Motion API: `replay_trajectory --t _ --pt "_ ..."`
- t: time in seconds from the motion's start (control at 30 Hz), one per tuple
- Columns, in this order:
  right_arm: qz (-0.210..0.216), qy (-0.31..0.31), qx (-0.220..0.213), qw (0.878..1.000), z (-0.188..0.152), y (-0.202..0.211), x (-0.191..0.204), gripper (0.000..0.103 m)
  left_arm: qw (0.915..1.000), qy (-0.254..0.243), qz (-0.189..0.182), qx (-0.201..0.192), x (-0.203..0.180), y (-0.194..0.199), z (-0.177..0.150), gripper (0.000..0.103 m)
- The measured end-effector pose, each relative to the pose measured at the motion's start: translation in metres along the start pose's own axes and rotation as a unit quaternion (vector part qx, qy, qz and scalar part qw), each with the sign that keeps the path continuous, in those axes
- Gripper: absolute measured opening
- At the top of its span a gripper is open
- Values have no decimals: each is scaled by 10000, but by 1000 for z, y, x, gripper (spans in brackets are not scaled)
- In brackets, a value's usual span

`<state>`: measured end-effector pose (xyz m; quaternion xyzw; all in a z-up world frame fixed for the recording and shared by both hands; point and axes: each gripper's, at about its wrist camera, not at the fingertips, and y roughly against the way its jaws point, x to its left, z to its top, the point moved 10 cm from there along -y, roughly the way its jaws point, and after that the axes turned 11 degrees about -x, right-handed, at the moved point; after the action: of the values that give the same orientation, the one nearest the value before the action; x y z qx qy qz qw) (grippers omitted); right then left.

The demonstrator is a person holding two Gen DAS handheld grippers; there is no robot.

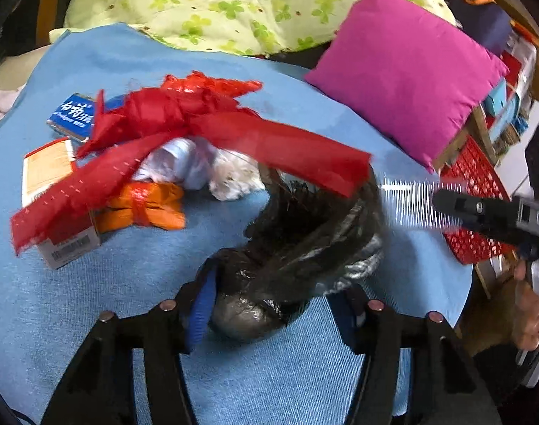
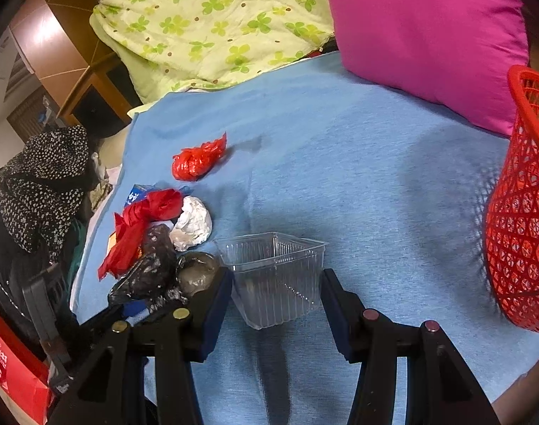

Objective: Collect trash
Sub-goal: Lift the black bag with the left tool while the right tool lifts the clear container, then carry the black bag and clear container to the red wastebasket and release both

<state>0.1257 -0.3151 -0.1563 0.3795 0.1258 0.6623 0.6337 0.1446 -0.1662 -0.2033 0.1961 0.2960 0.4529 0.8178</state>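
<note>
My left gripper (image 1: pixel 274 310) straddles the near end of a crumpled black plastic bag (image 1: pixel 298 248) on the blue cloth. Its left pad touches the bag, and a strip of cloth shows beside the right pad. A blurred red mesh strip (image 1: pixel 198 134) drapes over the bag's far end. My right gripper (image 2: pixel 274 283) is shut on a clear ribbed plastic container (image 2: pixel 276 272), with both pads against its sides. In the left wrist view that container (image 1: pixel 411 205) appears as white streaks at the right. More trash lies close by: white crumpled paper (image 2: pixel 195 223), a red bag ball (image 2: pixel 195 163) and an orange wrapper (image 1: pixel 145 209).
A red mesh basket (image 2: pixel 521 212) stands at the cloth's right edge, below a pink pillow (image 2: pixel 429 35). A green flowered quilt (image 2: pixel 213 24) lies at the back. A blue box (image 1: pixel 73 115) and an orange-white carton (image 1: pixel 53 184) sit left of the pile. A hand (image 1: pixel 528 304) shows at the right.
</note>
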Motion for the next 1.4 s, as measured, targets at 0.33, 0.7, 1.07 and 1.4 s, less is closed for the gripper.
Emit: replay_trajectory --t 0.33,0.7,1.07,1.4 --pt "-58 99 -161 9998 5 7 2 54 9995 -291 -46 -75 -20 9 -1 34" --pt "-143 270 -806 9963 26 35 5 54 9970 -420 -418 -499 -57 33 19 33" --pt "-127 413 -1672 9850 52 76 8 54 9909 -410 -375 -1223 -68 67 41 33" --pt "-170 287 -2561 9661 75 127 -4 54 9855 -512 -649 -1481 -92 78 49 33"
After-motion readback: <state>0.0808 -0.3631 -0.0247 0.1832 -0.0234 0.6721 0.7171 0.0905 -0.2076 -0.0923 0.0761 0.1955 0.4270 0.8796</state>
